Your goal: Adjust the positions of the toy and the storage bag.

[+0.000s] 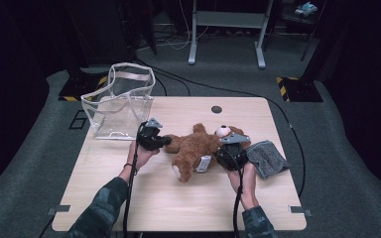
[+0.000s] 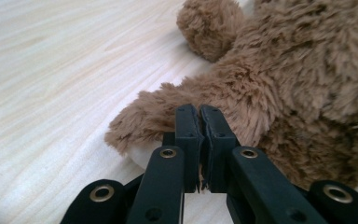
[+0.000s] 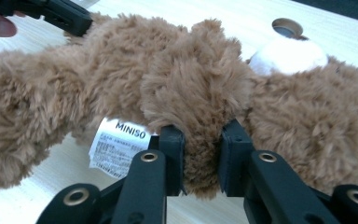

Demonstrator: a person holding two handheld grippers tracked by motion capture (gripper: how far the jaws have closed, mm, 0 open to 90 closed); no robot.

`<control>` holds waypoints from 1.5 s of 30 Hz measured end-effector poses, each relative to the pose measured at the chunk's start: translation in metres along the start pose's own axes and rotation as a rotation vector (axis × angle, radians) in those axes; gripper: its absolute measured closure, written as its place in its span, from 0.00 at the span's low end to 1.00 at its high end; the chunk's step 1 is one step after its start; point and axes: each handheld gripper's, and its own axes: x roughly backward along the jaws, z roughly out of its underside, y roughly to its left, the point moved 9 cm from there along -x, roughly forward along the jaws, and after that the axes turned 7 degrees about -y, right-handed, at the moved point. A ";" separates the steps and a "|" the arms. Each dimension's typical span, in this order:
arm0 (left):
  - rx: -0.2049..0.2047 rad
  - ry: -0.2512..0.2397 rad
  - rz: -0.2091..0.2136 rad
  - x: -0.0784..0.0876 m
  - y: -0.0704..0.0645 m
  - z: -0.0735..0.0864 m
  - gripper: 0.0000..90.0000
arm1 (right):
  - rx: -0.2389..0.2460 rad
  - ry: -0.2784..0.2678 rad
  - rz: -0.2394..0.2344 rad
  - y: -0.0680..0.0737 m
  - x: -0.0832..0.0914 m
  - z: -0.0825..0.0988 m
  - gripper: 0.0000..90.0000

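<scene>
brown teddy bear (image 1: 193,148) lies flat on the light wood tabletop (image 1: 178,198), about the middle, head with white muzzle toward the far right, legs toward the near left. white sewn-in label (image 3: 117,147) reading "miniso" hangs off its side.

left gripper (image 1: 164,141) comes in from the bear's left; in the left gripper view its jaws sit pressed almost together at the edge of a furry limb (image 2: 144,122), nipping just the plush at the tip of it, cannot tell how much fur is really caught. tabletop shows under and beside the limb.

right gripper (image 1: 226,157) sits at the near right of the bear; in the right gripper view its jaws pinch a thick limb (image 3: 200,140), fur bulging between the two black pads. left gripper is also seen far off at top left of that view.

clear plastic bag (image 1: 121,101) stands open at the far left of the tabletop, well apart from the bear. grey folded cloth (image 1: 268,158) lies just right of the right gripper, near the bear's head.
</scene>
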 end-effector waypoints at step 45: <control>0.083 0.144 0.102 0.054 -0.043 0.001 0.39 | -0.074 0.072 0.009 -0.039 -0.018 0.002 0.74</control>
